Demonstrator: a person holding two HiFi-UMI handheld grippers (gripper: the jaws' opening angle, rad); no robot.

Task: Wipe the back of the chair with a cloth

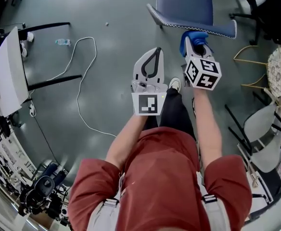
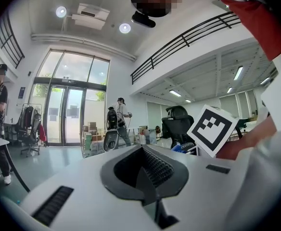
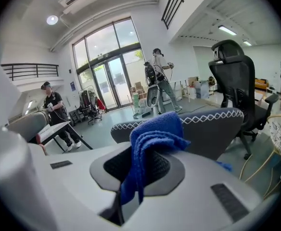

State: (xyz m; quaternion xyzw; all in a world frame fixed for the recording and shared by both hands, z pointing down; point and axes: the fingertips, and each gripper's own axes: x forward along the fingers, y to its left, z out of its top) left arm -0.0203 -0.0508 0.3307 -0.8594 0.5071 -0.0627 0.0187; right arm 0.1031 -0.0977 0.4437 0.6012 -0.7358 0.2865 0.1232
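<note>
The blue-grey chair [image 1: 186,4] stands just ahead of me. Its back, edged with white zigzag stitching [image 3: 217,124], faces me. My right gripper [image 1: 194,41] is shut on a folded blue cloth [image 3: 152,136]. It holds the cloth [image 1: 193,34] close to the top edge of the chair back; I cannot tell whether they touch. To its left, my left gripper [image 1: 155,52] is raised beside the chair. It is shut with nothing in it [image 2: 145,170], and sits apart from the chair.
A black office chair [image 3: 232,71] stands behind the blue-grey one. A white cable [image 1: 80,81] loops across the grey floor to my left, near a white table [image 1: 8,71]. Wire-frame and white chairs [image 1: 268,129] crowd the right side. People stand by the glass doors [image 3: 157,81].
</note>
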